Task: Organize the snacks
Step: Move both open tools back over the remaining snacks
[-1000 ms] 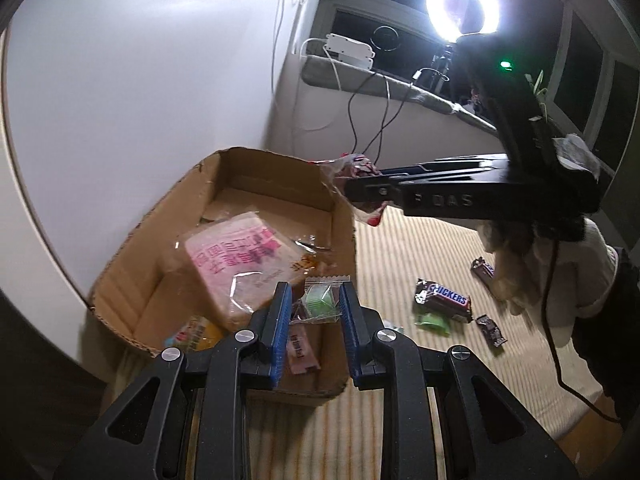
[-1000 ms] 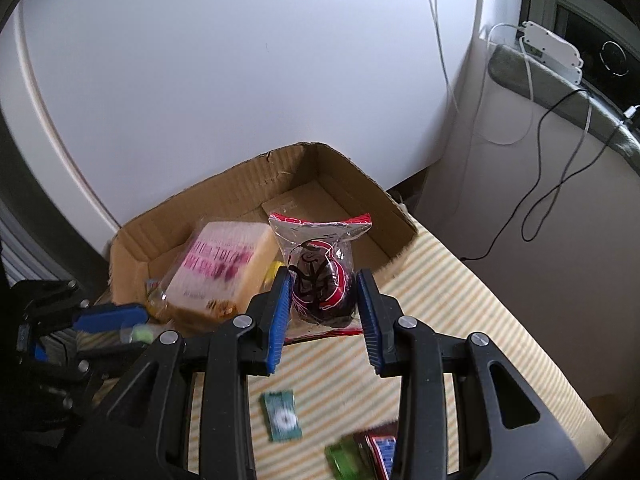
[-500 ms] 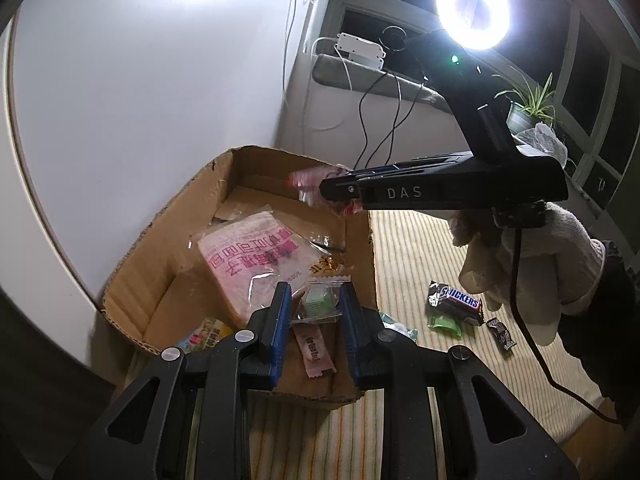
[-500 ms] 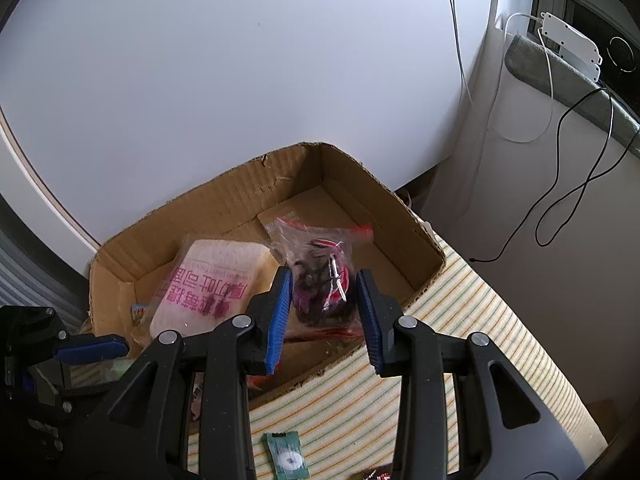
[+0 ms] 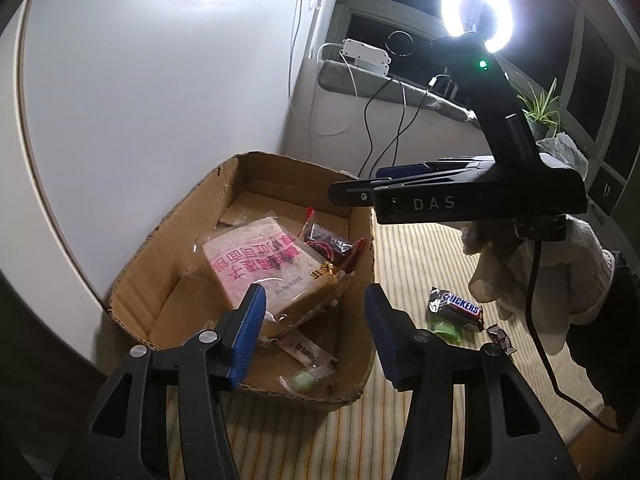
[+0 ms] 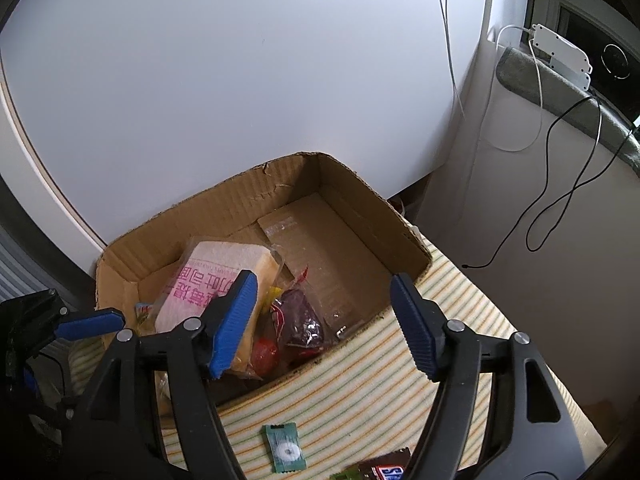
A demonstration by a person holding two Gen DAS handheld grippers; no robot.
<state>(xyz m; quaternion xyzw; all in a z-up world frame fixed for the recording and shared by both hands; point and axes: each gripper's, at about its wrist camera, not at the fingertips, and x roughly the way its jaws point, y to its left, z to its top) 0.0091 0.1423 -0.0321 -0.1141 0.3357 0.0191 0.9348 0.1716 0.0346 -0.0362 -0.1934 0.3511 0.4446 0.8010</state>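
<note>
An open cardboard box (image 5: 168, 240) (image 6: 352, 196) stands on the striped cloth by the white wall. In it lie a bread pack with pink print (image 5: 256, 264) (image 6: 212, 276), a dark red snack bag (image 5: 326, 242) (image 6: 300, 320) and a small green candy (image 5: 304, 380). My left gripper (image 5: 312, 328) is open and empty over the box's near end. My right gripper (image 6: 324, 320) is open and empty above the box; it shows from the side in the left wrist view (image 5: 360, 192).
A Snickers bar (image 5: 456, 310) (image 6: 386, 470), a green wrapper (image 5: 444, 328) and a small dark candy (image 5: 498, 336) lie on the cloth right of the box. A green-white candy (image 6: 285, 448) lies near the right gripper. A ring light (image 5: 476, 12) and cables (image 6: 560, 184) stand behind.
Both grippers opened. The left one let go of the green candy and the right one let go of the dark red bag; both now lie in the box.
</note>
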